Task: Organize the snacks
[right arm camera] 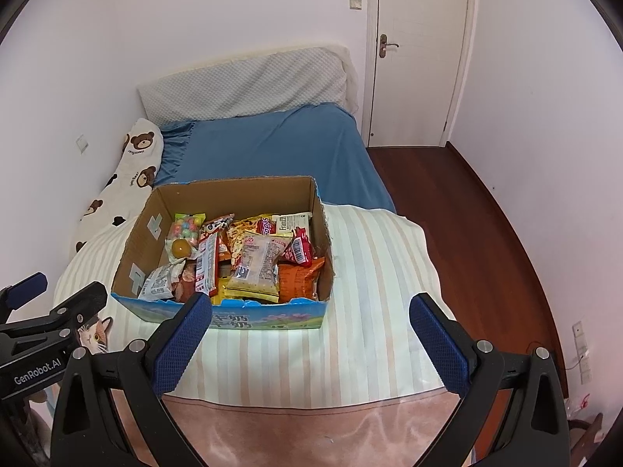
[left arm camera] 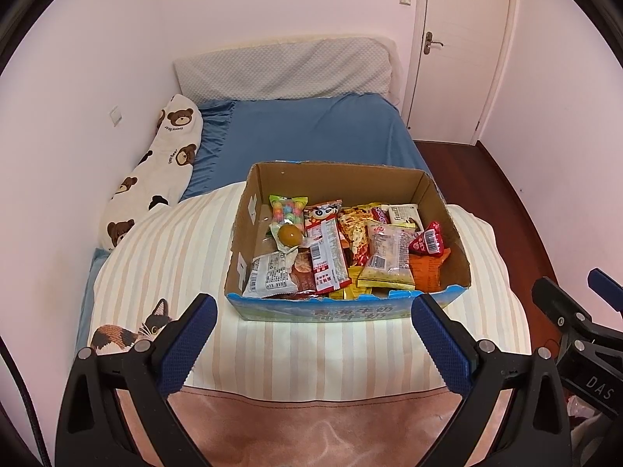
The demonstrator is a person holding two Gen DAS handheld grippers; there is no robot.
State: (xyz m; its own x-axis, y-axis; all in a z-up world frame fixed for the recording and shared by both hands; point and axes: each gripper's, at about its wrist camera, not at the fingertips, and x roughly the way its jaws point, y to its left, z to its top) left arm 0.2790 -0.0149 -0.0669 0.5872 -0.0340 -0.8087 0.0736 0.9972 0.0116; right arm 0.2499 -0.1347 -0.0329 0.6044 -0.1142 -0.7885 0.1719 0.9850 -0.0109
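Note:
An open cardboard box (left arm camera: 335,179) with a blue printed front stands on a striped quilt on the bed; it also shows in the right wrist view (right arm camera: 233,190). It holds several snack packets, among them a red-and-white bar (left arm camera: 325,251), a clear yellow-edged packet (left arm camera: 387,258), a candy bag (left arm camera: 288,210), an orange packet (right arm camera: 298,282). My left gripper (left arm camera: 313,315) is open and empty, just short of the box's front wall. My right gripper (right arm camera: 311,311) is open and empty, in front of the box's right half.
A bear-print pillow (left arm camera: 155,179) lies along the left wall. A grey headboard cushion (left arm camera: 284,70) and blue sheet (left arm camera: 311,128) lie beyond the box. A pink blanket (left arm camera: 311,428) is nearest me. Wooden floor (right arm camera: 467,233) and a closed door (right arm camera: 420,50) are to the right.

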